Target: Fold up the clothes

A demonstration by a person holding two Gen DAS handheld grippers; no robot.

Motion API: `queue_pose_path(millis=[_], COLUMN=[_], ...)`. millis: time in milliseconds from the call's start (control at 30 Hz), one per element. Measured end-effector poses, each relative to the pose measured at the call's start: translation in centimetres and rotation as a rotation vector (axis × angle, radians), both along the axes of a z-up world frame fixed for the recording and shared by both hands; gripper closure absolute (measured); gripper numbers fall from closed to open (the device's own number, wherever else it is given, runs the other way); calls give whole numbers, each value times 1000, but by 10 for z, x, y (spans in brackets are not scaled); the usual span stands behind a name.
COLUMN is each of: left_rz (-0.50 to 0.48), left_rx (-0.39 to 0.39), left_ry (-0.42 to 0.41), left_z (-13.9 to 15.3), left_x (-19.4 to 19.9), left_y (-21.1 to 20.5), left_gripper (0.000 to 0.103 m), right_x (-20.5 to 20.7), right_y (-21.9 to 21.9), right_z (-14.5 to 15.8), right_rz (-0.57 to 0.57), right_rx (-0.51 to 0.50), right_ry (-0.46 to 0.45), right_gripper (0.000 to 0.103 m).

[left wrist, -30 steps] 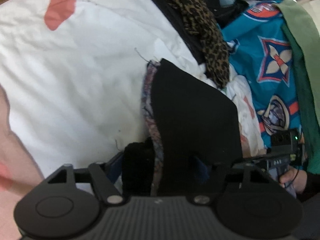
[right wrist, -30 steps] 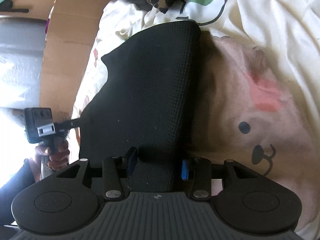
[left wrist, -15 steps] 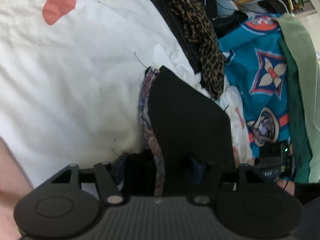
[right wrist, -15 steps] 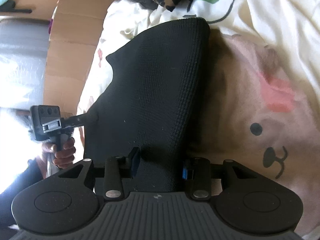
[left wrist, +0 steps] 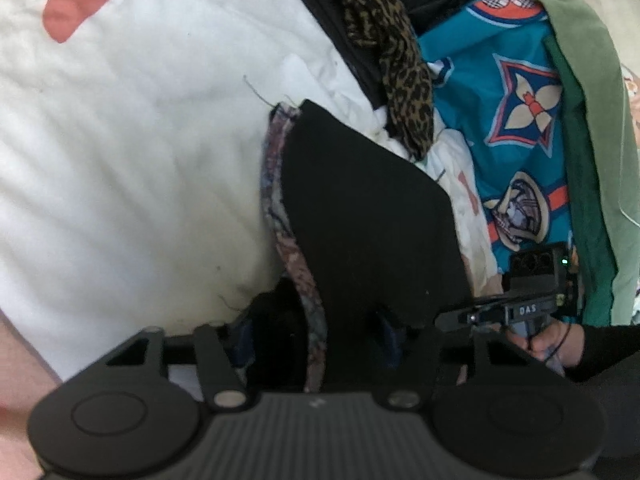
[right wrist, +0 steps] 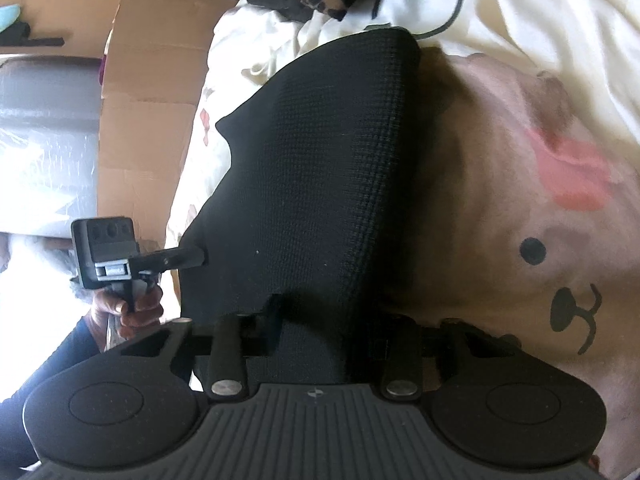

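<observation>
1. Left gripper pinches the black garment at its six o'clock edge.
2. Right gripper clamps the same cloth, spread over the white bedsheet.
3. Leopard-print cloth lies at twelve o'clock.

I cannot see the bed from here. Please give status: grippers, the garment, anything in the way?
Left gripper and right gripper both shut on the black garment, held between them above the bedsheet. Leopard-print cloth lies close beyond, not touching.

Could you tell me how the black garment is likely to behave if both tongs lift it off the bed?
The black garment looks like thin knit, so probably floppy and light. It would likely sag between the left tongs and right tongs. Its textured weave probably resists slipping.
</observation>
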State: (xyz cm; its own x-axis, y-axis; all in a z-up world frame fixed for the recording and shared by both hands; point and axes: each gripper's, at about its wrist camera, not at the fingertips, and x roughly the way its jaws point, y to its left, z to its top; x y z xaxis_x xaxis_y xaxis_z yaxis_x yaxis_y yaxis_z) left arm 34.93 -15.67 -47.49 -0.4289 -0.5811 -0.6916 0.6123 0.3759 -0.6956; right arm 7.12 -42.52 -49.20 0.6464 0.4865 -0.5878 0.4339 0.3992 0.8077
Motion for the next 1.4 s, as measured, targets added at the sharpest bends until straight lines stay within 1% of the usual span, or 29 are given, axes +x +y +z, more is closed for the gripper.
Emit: queue_pose_path(millis=[67,100,167,267,400,433,500,533,567,600,633,667,700,733,767,833,867,900,933,967,1000,1033,1133,1200,1300,1400], left_rz=[9,9,5,31,83,82,74,69,68,68,67,65,58,53,47,43,49,58,65,69,74,80,92,95,114,120], left_rx=[1,0,-7,-7,-42,-38,-15,-3,-5,-6,-8,-9,-12,-16,-20,-25,-20,-10,5,11,13,16,28,36,53,68], left_ry=[-11,-23,-56,-50,2,-1,-5,-4,6,17,27,38,51,60,70,90,98,100,95,95,96,96,83,66,58,27], left_z=[0,1,8,13,16,14,8,5,3,1,0,-2,-4,-6,-8,-11,-12,-12,-13,-13,-12,-12,-6,-2,3,11], left_x=[-1,-2,-4,-4,1,1,-1,-1,-1,0,1,1,1,0,-1,-1,-1,0,-1,-1,-2,-4,-8,-11,-16,-22], left_y=[1,1,2,4,11,11,10,9,9,8,7,7,7,7,6,5,5,5,4,4,5,5,6,7,10,9], left_gripper=[56,58,64,67,67,66,59,55,51,49,46,44,44,43,41,40,44,49,58,61,62,63,65,65,66,67], right_x=[1,2,4,8,12,13,15,16,17,17,17,16,15,15,16,19,20,22,23,25,27,29,35,41,49,56], right_y=[1,1,1,-1,-7,-8,-8,-8,-8,-8,-8,-9,-10,-10,-9,-7,-5,-2,-1,1,3,4,8,12,17,18], right_z=[3,6,15,28,44,45,38,34,30,27,24,21,19,16,13,6,2,-2,-4,-5,-6,-7,-4,1,7,10], right_rz=[10,17,30,42,37,36,35,34,34,27,18,8,-1,-12,-21,-38,-49,-59,-67,-75,-82,-89,-87,-64,-47,-30], right_rx=[-9,-20,-40,-63,-84,-84,-78,-75,-72,-67,-60,-53,-47,-35,-20,9,24,38,43,44,45,46,18,-27,-73,-105], right_ry=[-1,-6,-13,-23,-53,-53,-17,4,25,32,33,35,36,32,30,33,38,43,50,57,65,72,112,147,200,231], right_gripper=[90,90,91,93,93,93,92,88,87,83,74,68,58,55,55,55,55,56,58,64,77,80,86,88,90,90])
